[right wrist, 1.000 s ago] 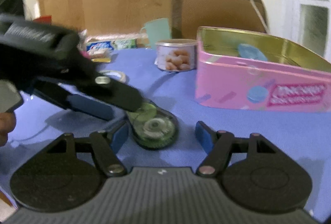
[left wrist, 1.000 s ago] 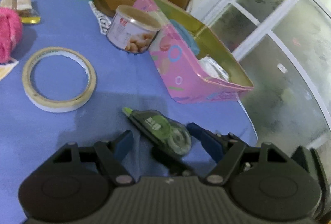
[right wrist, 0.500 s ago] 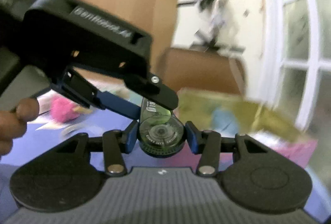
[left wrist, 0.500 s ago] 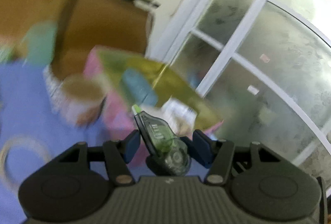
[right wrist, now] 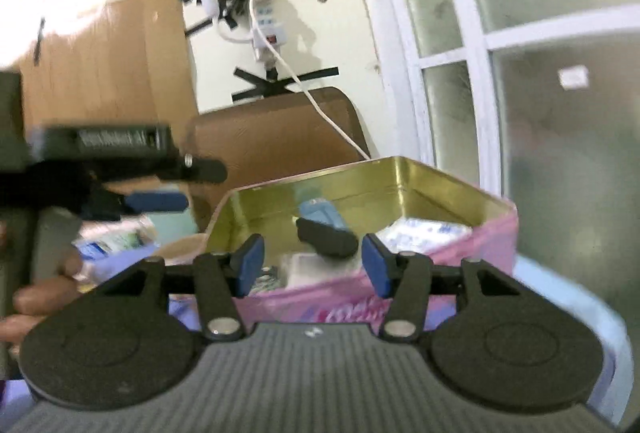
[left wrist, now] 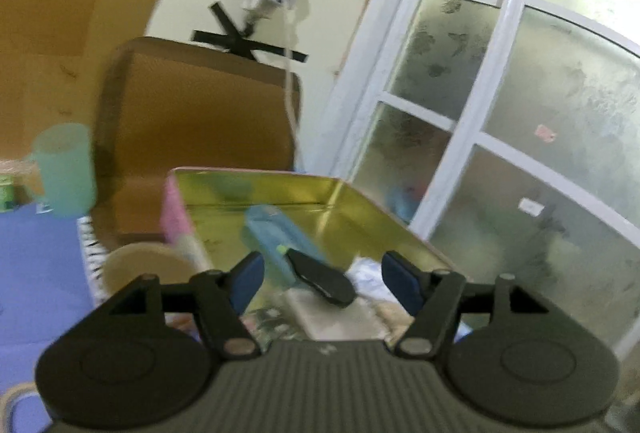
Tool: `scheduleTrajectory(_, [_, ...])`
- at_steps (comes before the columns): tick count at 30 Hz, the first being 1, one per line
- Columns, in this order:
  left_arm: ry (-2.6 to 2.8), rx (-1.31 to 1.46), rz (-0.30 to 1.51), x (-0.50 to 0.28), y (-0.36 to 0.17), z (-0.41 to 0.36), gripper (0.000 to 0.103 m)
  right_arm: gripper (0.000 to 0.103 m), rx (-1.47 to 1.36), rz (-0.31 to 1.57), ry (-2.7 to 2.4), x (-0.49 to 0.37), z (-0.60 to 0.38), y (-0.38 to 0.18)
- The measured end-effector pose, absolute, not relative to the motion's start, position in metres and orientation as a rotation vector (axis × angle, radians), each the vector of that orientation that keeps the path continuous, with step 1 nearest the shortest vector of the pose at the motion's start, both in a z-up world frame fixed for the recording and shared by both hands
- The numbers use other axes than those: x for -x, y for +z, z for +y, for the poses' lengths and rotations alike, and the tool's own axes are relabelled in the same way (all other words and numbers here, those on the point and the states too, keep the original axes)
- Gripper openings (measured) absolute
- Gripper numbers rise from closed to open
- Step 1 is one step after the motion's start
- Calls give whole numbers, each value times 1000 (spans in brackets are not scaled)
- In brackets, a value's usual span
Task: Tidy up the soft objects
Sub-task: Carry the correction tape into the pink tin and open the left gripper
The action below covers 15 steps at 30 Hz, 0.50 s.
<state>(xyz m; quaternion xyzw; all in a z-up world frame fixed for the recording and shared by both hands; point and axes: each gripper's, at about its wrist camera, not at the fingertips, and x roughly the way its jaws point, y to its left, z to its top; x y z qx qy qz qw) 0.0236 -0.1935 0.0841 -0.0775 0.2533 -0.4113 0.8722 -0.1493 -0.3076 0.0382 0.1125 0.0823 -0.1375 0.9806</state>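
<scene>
both grippers, left and right, have let go; the correction tape now drops into the pink tin ahead of them.

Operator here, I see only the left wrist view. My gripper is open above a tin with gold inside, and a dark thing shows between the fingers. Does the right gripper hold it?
Observer: No. The right gripper is open. The dark correction tape shows beyond its fingers, against the inside of the tin.
Operator: Where is that gripper?
Observer: In front of the tin's pink outer wall, which bears lettering.
Operator: And how does mine look from there?
Observer: The left gripper is by the tin's left corner, at about rim height.
</scene>
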Motion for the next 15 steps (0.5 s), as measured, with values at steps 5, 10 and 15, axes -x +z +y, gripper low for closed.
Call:
scheduleTrajectory(5, [-795,159,548,-21,73,-158,71,57,-242,202,-218,145,-290,29])
scheduleTrajectory(10, [-752,176,585,-23,65,-130,71,57,-223,225,-170,144,-267,29])
scheduleTrajectory(15, [-748,198,593,-23,63,-119,71,58,-199,219,-175,146,-257,33])
